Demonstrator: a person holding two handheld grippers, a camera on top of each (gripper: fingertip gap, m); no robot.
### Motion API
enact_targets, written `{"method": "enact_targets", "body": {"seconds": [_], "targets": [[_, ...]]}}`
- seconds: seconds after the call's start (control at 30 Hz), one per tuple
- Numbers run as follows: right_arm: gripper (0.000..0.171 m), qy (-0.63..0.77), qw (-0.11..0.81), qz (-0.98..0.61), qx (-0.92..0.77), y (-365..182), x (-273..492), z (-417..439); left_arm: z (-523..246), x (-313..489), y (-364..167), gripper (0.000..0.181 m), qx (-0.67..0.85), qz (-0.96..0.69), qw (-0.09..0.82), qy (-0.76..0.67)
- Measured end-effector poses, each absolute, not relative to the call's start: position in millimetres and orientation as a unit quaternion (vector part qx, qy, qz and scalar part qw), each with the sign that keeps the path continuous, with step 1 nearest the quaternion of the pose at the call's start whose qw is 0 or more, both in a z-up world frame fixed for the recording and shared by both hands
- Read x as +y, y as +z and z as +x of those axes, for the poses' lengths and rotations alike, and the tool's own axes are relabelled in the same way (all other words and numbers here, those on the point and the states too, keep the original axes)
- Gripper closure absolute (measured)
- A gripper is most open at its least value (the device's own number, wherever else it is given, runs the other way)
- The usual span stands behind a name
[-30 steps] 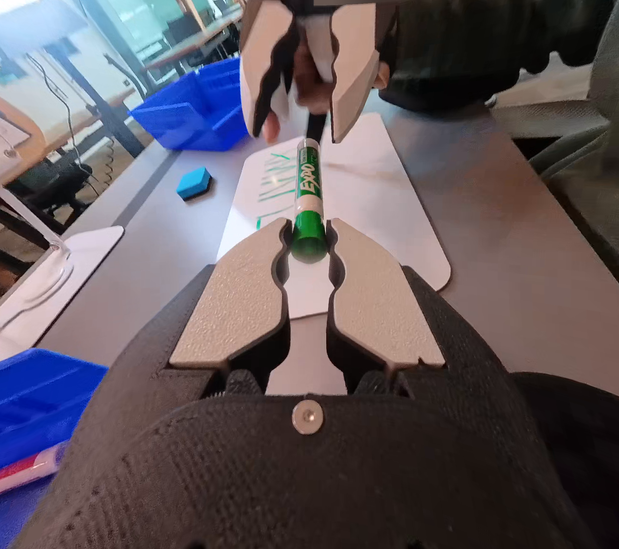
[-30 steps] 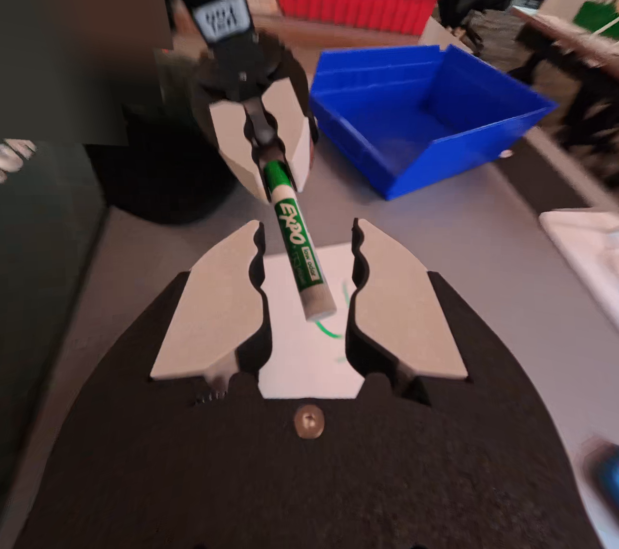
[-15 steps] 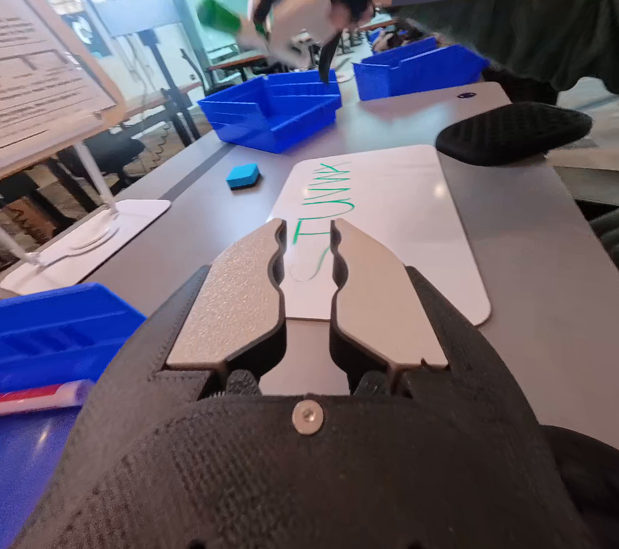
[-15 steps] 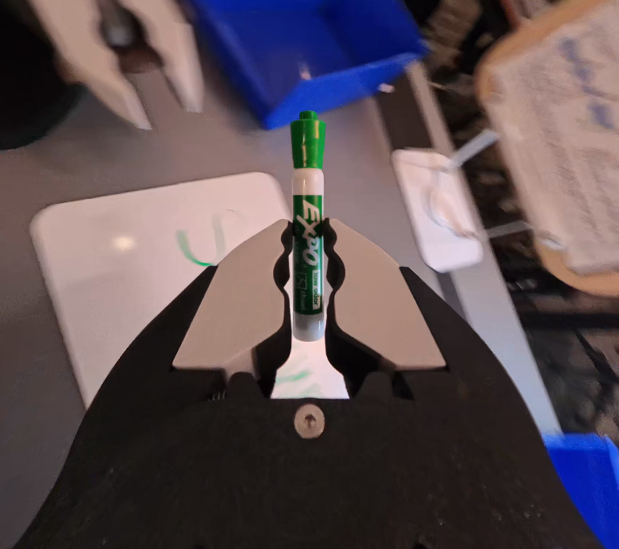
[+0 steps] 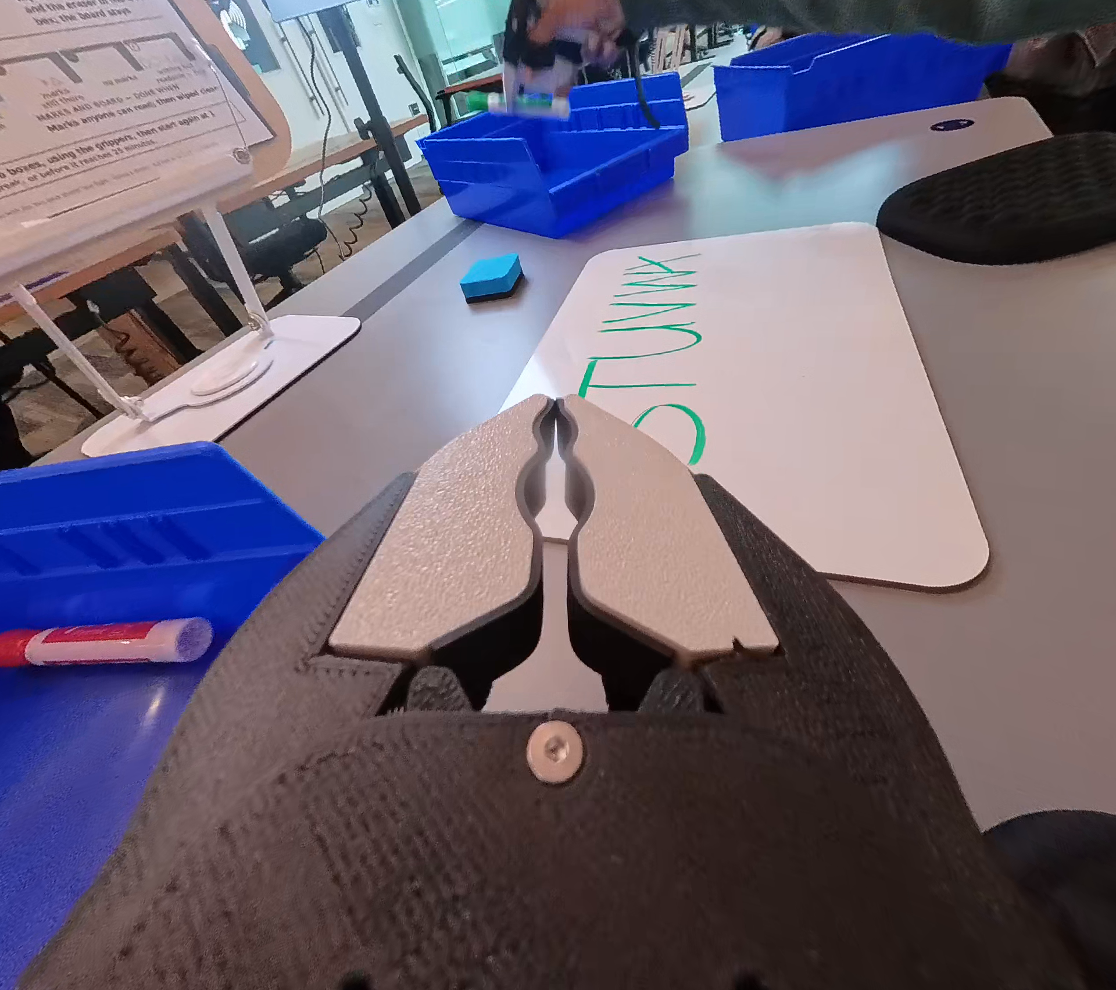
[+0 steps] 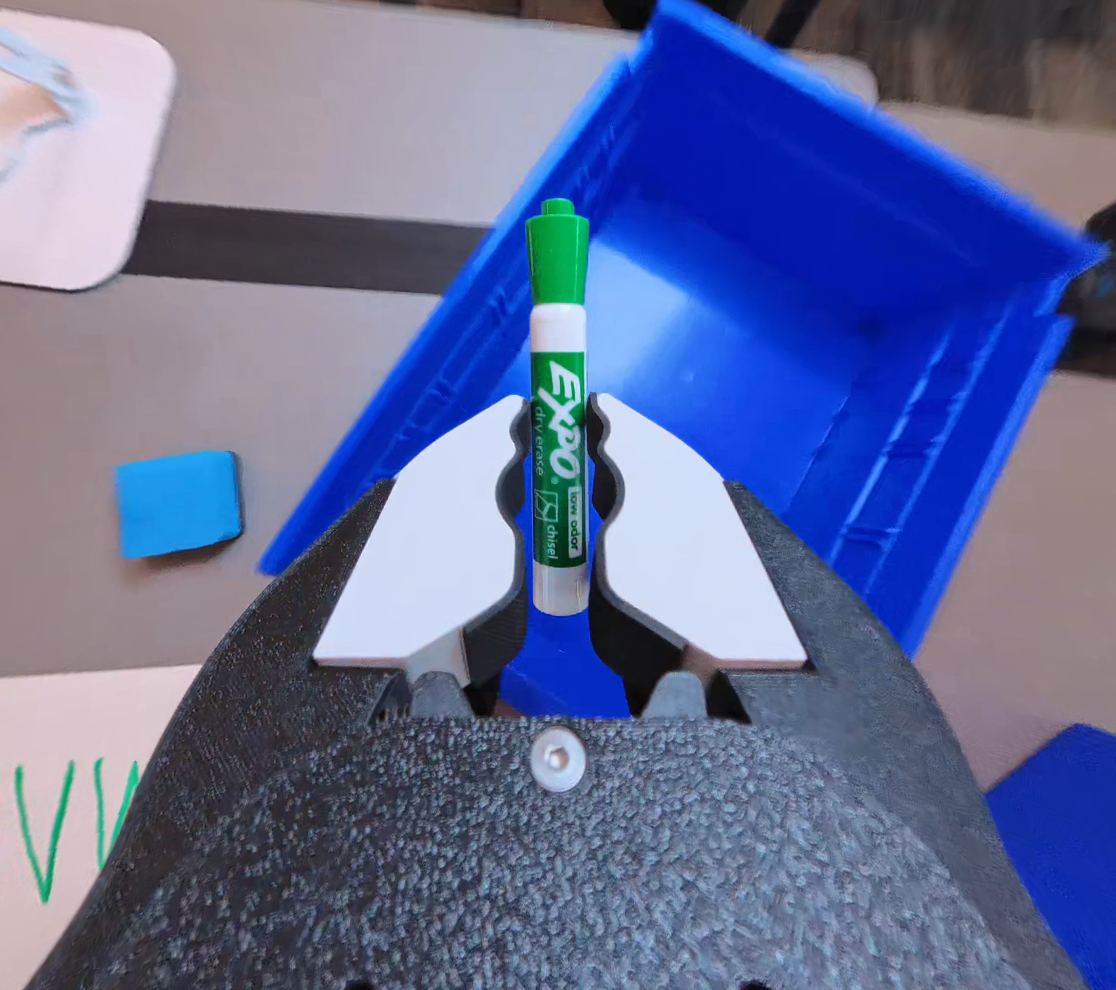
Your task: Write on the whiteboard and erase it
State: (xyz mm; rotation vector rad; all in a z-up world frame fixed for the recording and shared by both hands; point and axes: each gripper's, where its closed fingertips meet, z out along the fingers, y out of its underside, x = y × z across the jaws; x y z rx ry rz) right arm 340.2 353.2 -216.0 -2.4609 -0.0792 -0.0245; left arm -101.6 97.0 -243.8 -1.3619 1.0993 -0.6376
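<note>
The green marker, capped, with a white barrel and a green label, sat clamped upright between the jaws of the right gripper, which hung over the open blue bin at the far side of the table. A second earlier the left gripper had held that marker by its cap end over the whiteboard; since then it had let go, and its jaws now stood closed on nothing, tips nearly touching, low over the board's near left corner. The hand-over meant the writing part looked finished and the marker was probably about to be dropped in the bin.

The whiteboard lay flat on the grey table, carrying a line of green letters along its left side, none of it wiped yet. The small blue eraser rested on the table just left of the board, between it and the far bin, untouched; picking it up was likely the next job. In the left wrist view, another blue bin at the near left held a red marker, and a white paper stand stood beyond it.
</note>
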Motion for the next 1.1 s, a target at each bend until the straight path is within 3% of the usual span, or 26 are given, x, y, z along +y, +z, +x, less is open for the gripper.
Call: {"method": "enact_targets", "body": {"seconds": [0.13, 0.27, 0.37, 0.47, 0.57, 0.63, 0.77, 1.0, 1.1], "targets": [[0.154, -0.015, 0.260, -0.965, 0.005, -293, 355, 354, -100, 92, -242, 0.181, 0.488, -0.570, 0.608, -0.260], [0.153, -0.024, 0.235, -0.972, -0.001, -317, 360, 362, -100, 93, -245, 0.181, 0.492, -0.571, 0.603, -0.261], [0.133, -0.028, 0.310, -0.950, -0.034, -278, 375, 360, -101, 94, -246, 0.181, 0.490, -0.573, 0.602, -0.263], [0.130, 0.010, 0.416, -0.901, -0.122, -203, 378, 311, -99, 95, -250, 0.181, 0.491, -0.577, 0.595, -0.267], [0.119, 0.018, 0.393, -0.893, -0.220, -181, 353, 246, -96, 94, -255, 0.181, 0.497, -0.579, 0.587, -0.272], [0.109, 0.018, 0.346, -0.897, -0.273, -195, 332, 206, -95, 92, -256, 0.181, 0.505, -0.573, 0.586, -0.268], [0.111, 0.035, 0.279, -0.909, -0.307, -245, 304, 149, -95, 87, -253, 0.181, 0.514, -0.563, 0.591, -0.263], [0.106, 0.067, 0.223, -0.943, -0.237, -312, 306, 142, -88, 71, -256, 0.181, 0.541, -0.541, 0.587, -0.266], [0.123, 0.067, 0.233, -0.941, -0.235, -315, 310, 141, -88, 68, -257, 0.181, 0.545, -0.538, 0.583, -0.271]]}}
